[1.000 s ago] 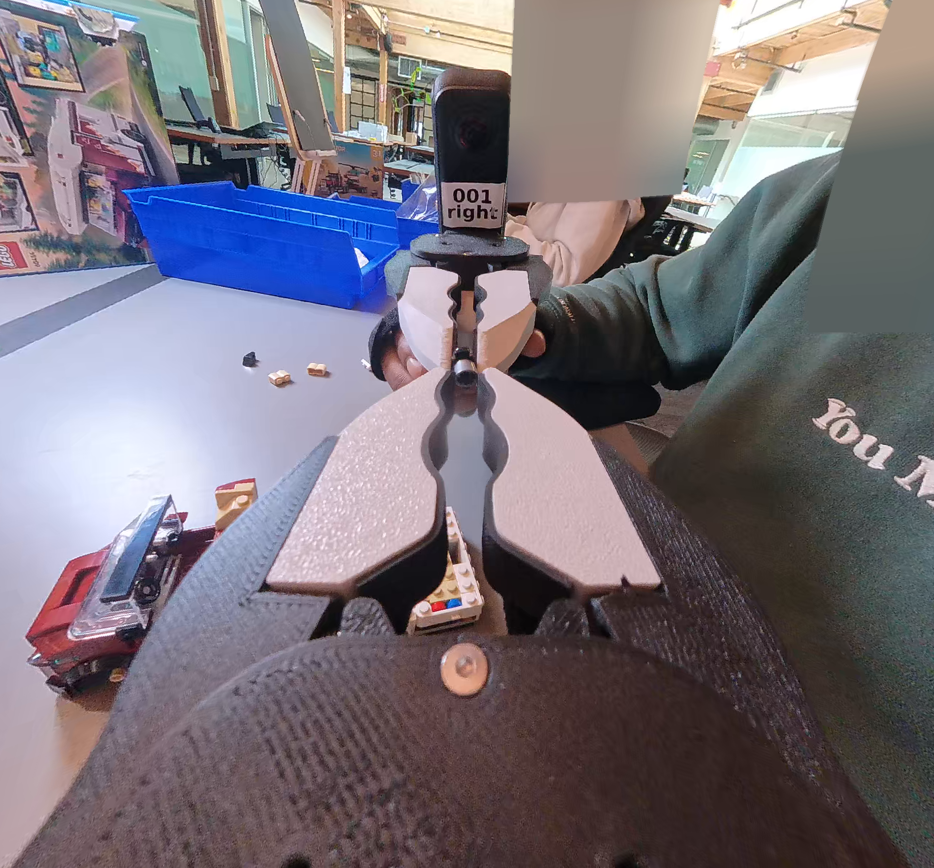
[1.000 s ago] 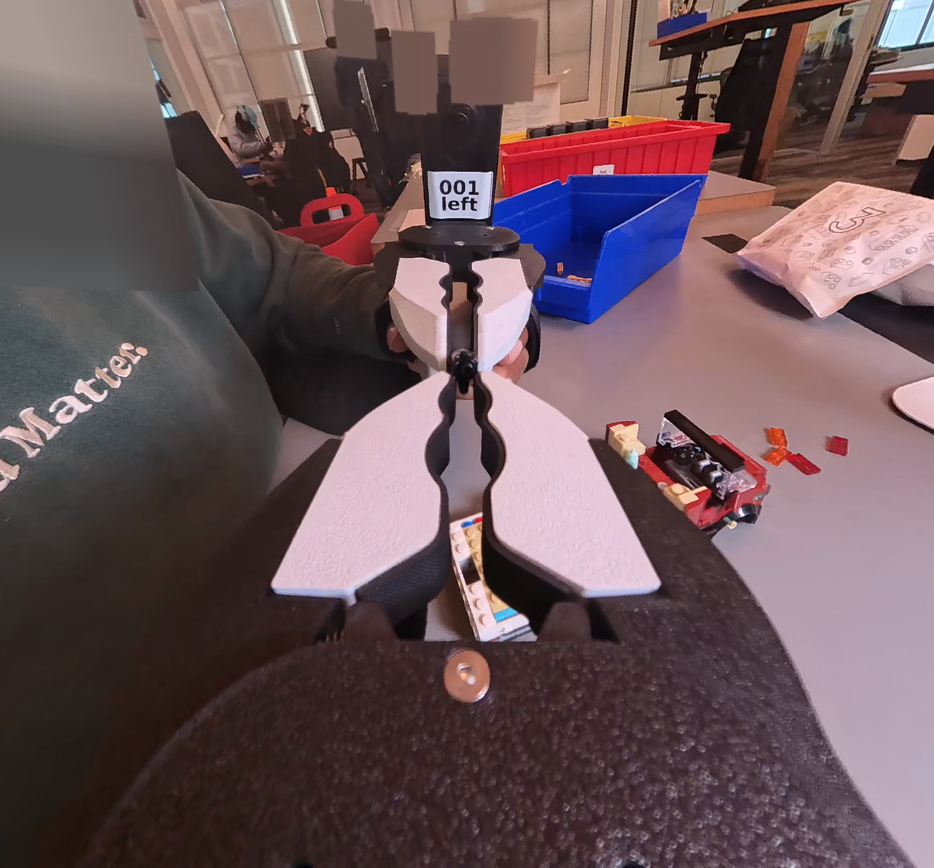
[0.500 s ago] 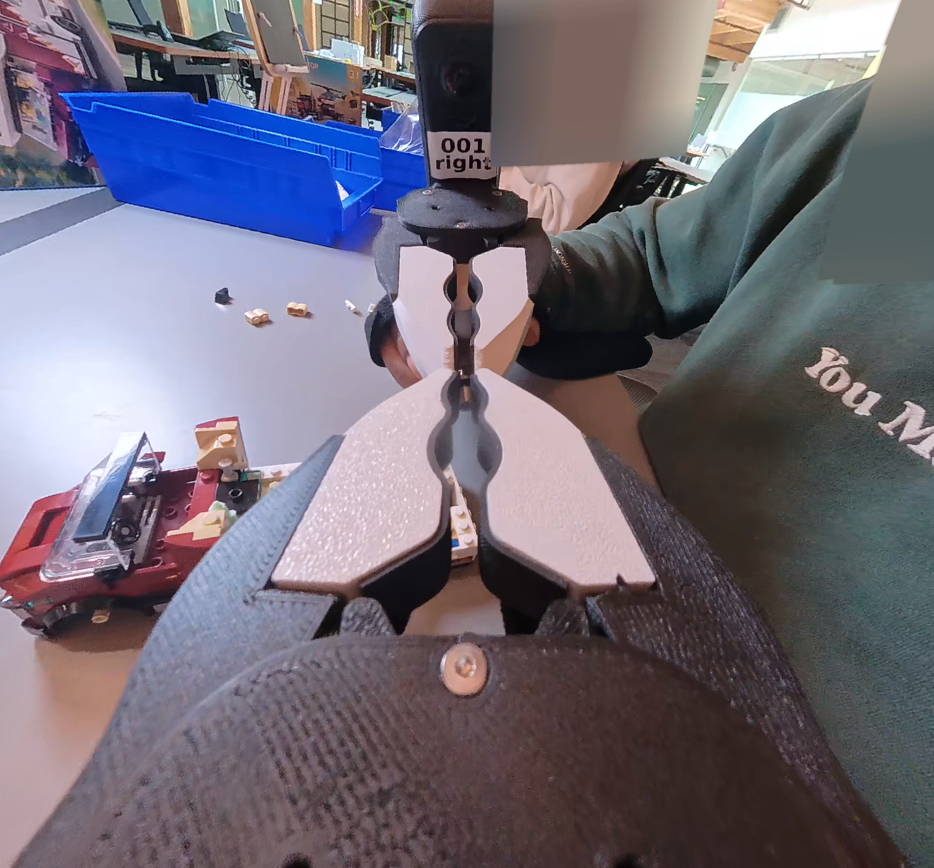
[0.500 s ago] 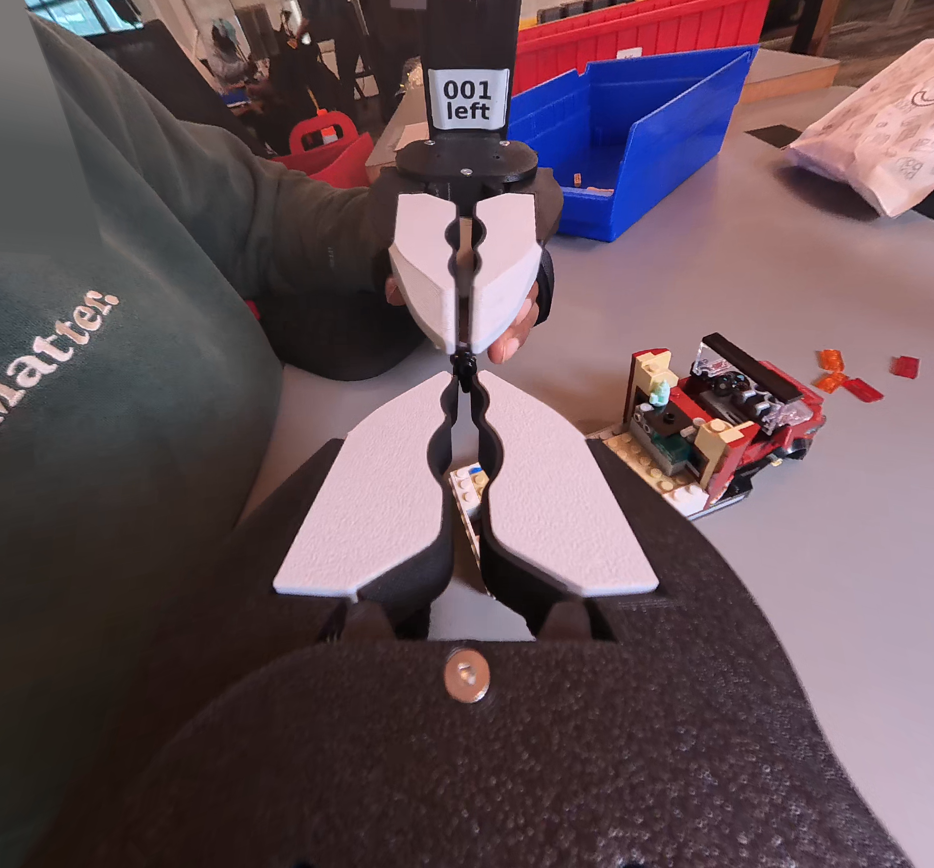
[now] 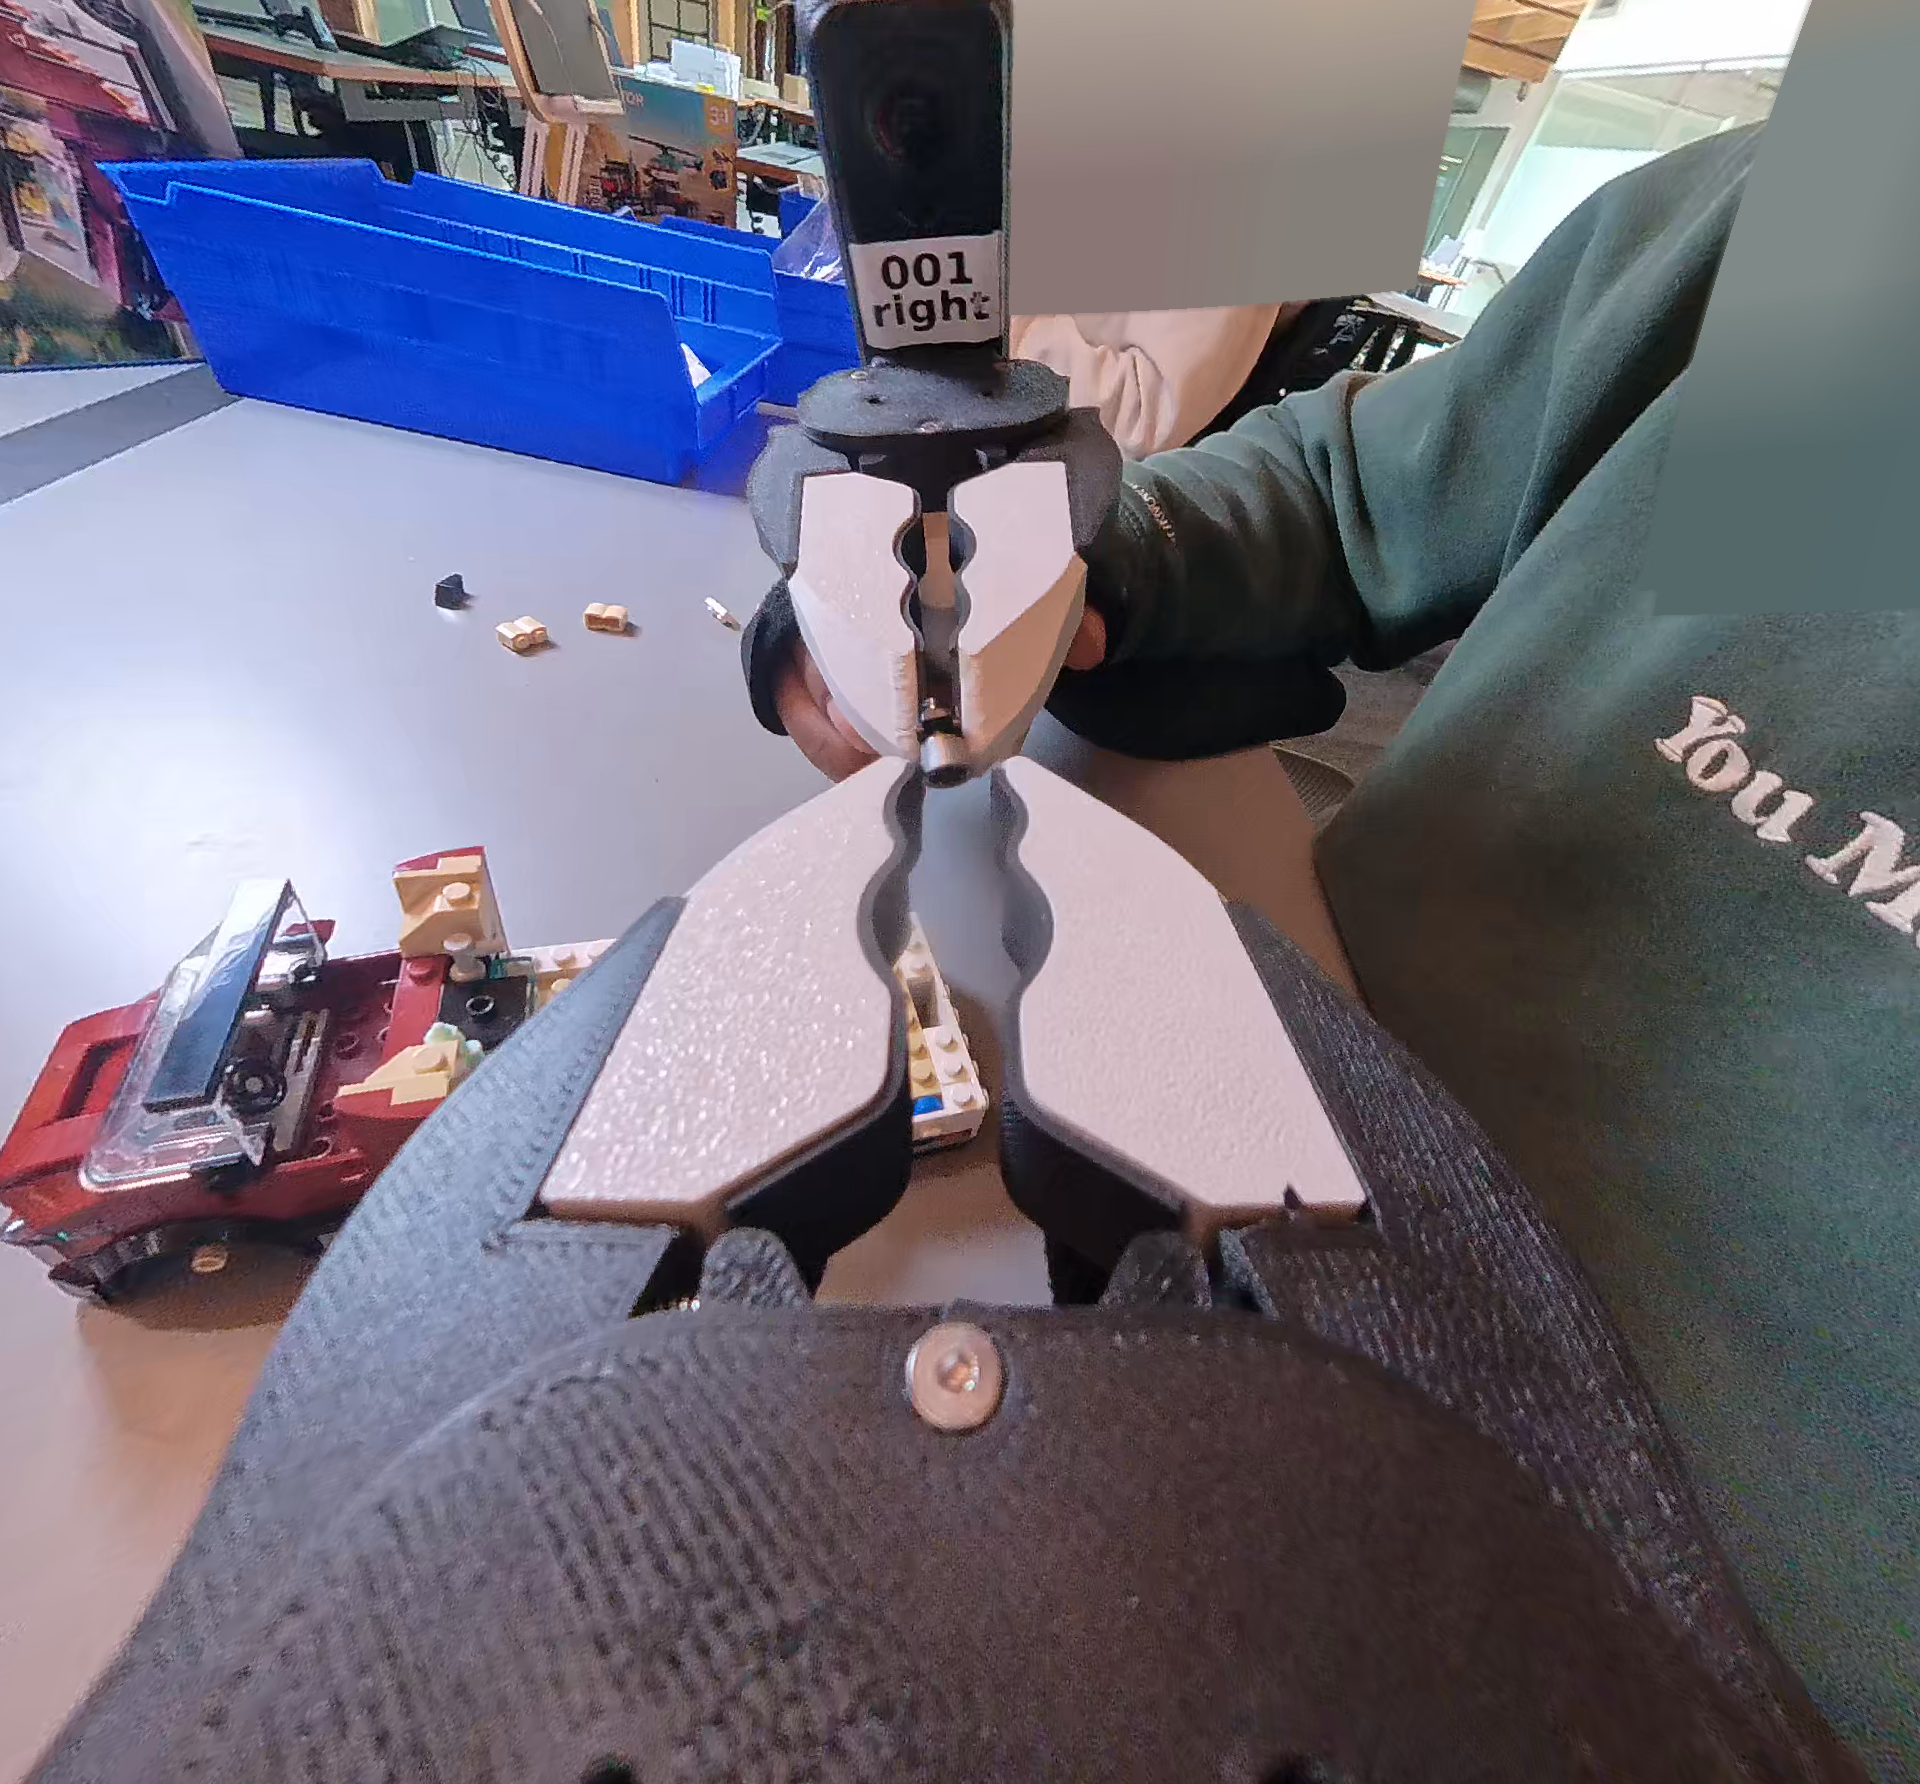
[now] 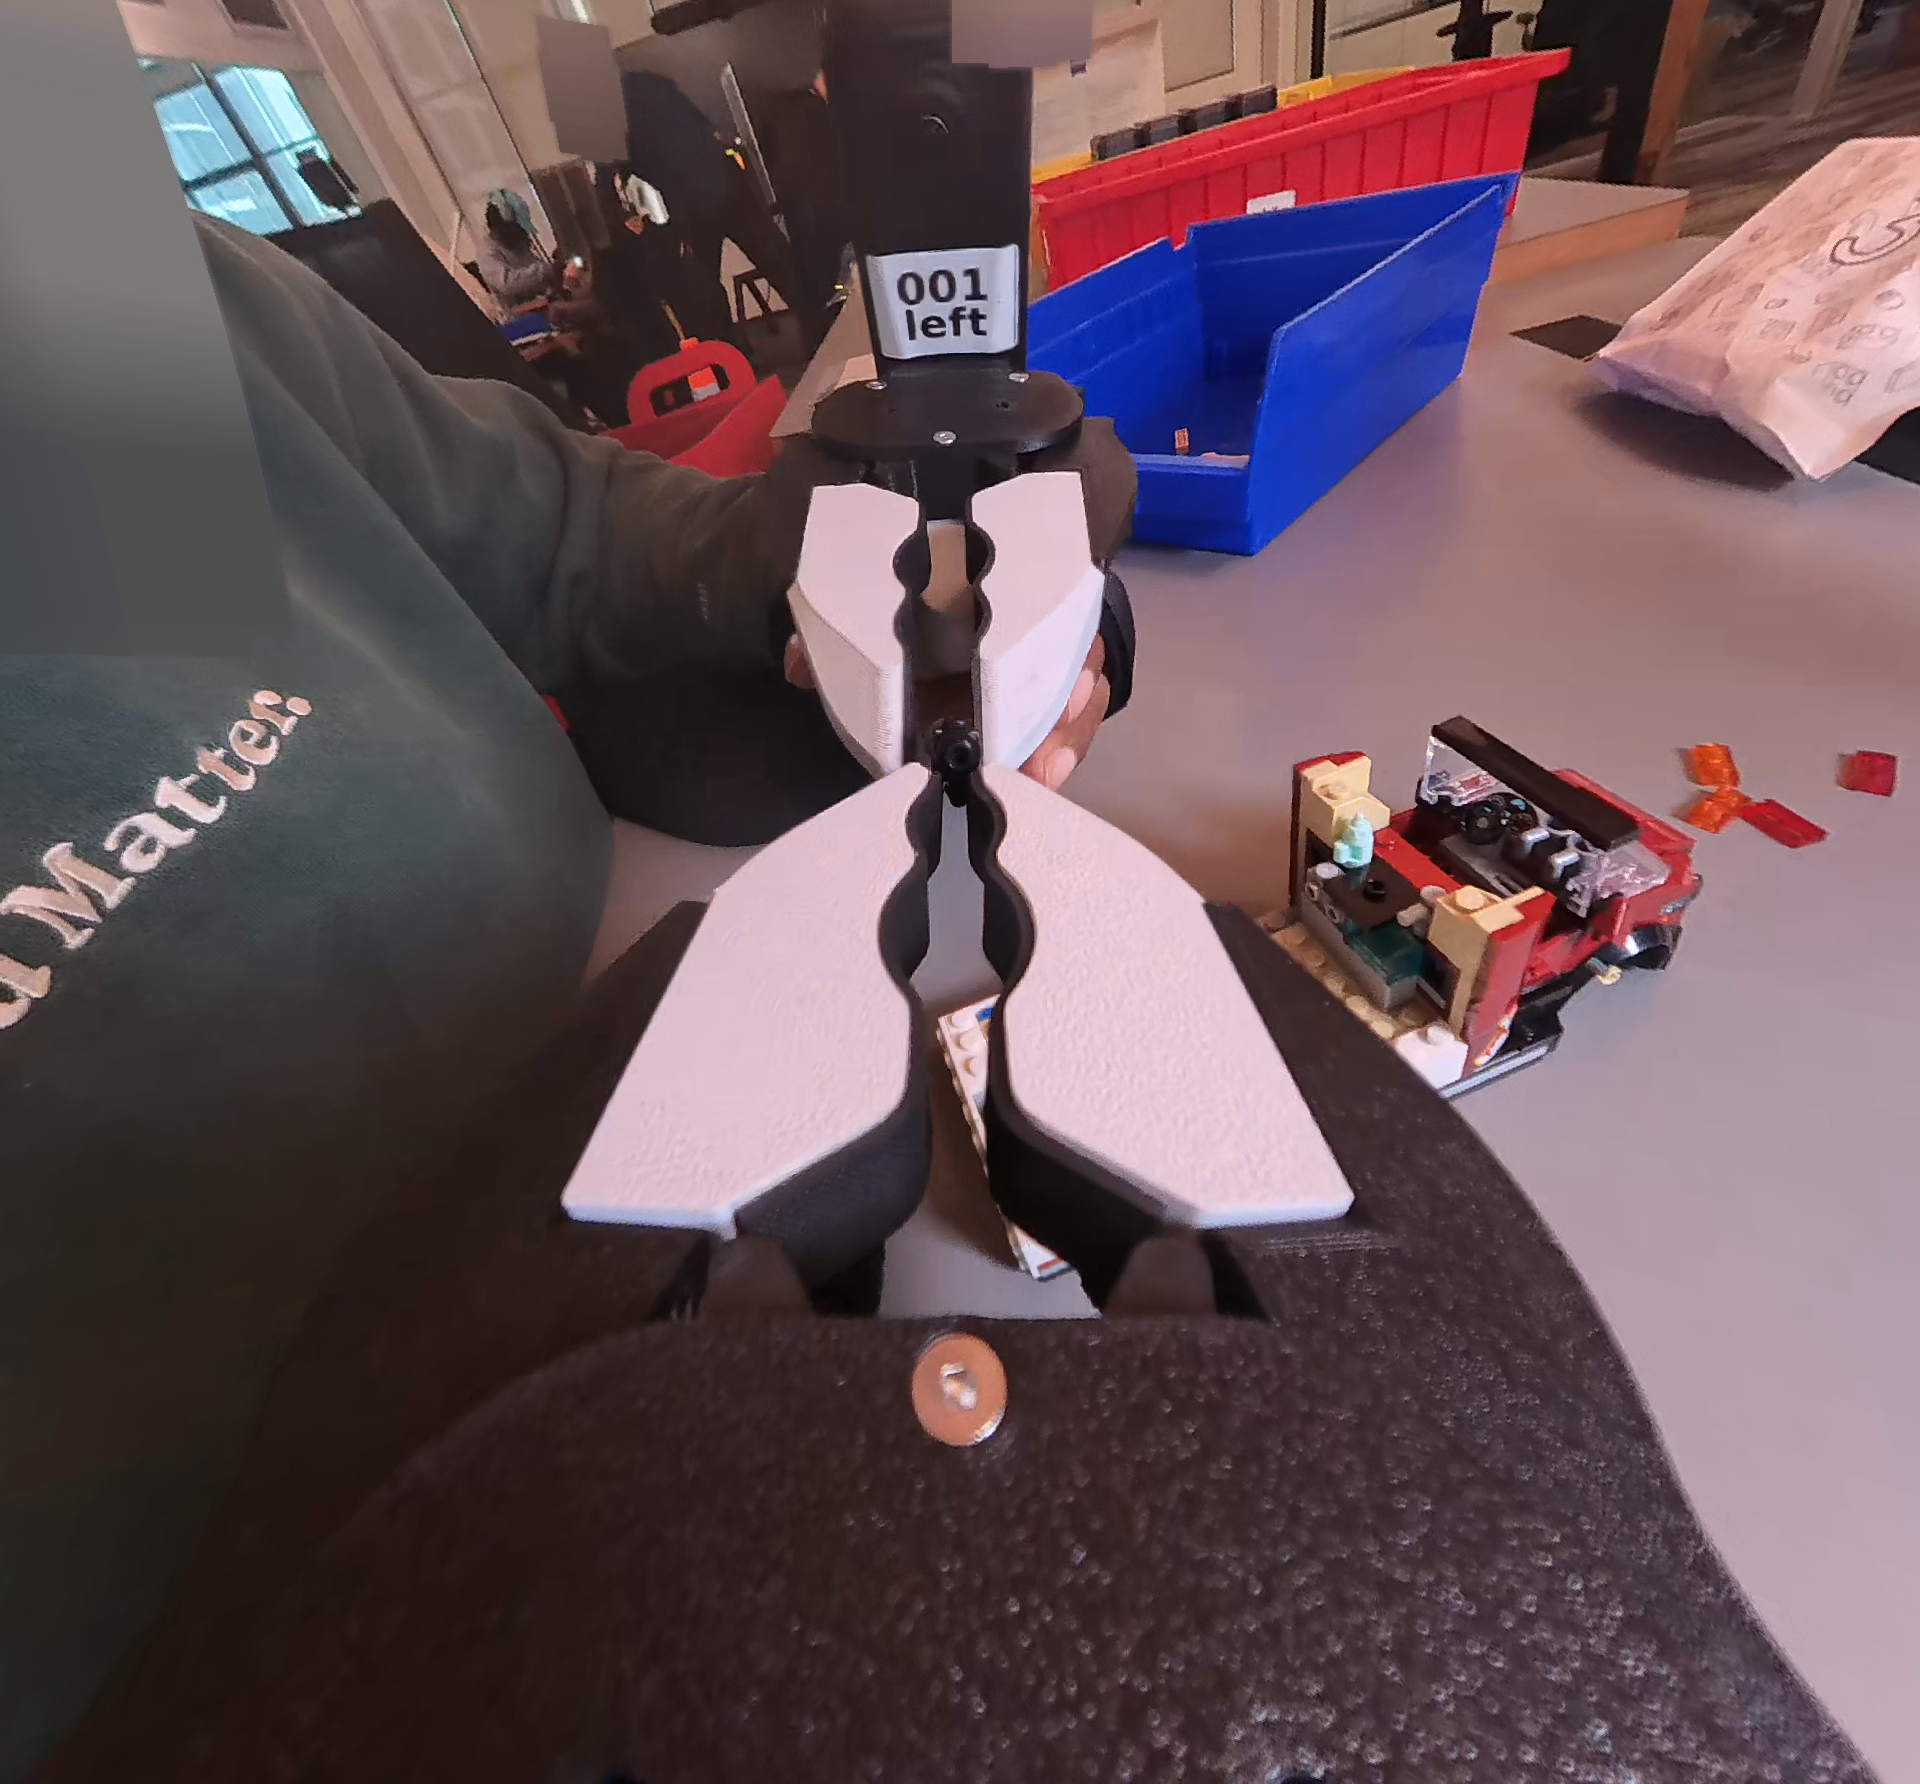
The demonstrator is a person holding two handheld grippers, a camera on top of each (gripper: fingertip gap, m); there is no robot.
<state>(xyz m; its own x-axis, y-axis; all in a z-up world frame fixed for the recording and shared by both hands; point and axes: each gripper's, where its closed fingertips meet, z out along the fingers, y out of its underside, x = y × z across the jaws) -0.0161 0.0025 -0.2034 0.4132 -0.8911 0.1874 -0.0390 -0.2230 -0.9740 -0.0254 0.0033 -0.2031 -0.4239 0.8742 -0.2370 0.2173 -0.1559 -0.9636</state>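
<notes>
My right gripper (image 6: 954, 791) is shut on a small dark cylindrical toy-brick piece (image 6: 954, 747), which sticks out past its tips. The left wrist view shows the same piece (image 5: 943, 755) pinched in the right gripper (image 5: 940, 721). My left gripper (image 5: 951, 784) faces it tip to tip with its jaws open. Its fingertips (image 5: 902, 784) stand on either side of the piece's end without pressing on it. The left gripper (image 6: 941, 711) also shows open in the right wrist view. A white studded plate (image 5: 940, 1059) lies on the table below both grippers.
A red toy brick car (image 5: 208, 1090) (image 6: 1507, 903) stands on the grey table. Small tan bricks (image 5: 525, 633) and a black bit (image 5: 449, 591) lie farther out. There are blue bins (image 5: 447, 332) (image 6: 1299, 363), a red bin (image 6: 1299, 145), orange-red bits (image 6: 1745, 799) and a white bag (image 6: 1787, 321). Both grippers' tips are close together, under 4 cm apart. Both grippers' tips are roughly 10 cm from the white studded plate (image 5: 940, 1059).
Half a second ago both grippers pinched the small piece tip to tip. My left gripper has opened and let go, and the right keeps the piece. Both grippers have lifted slightly.
</notes>
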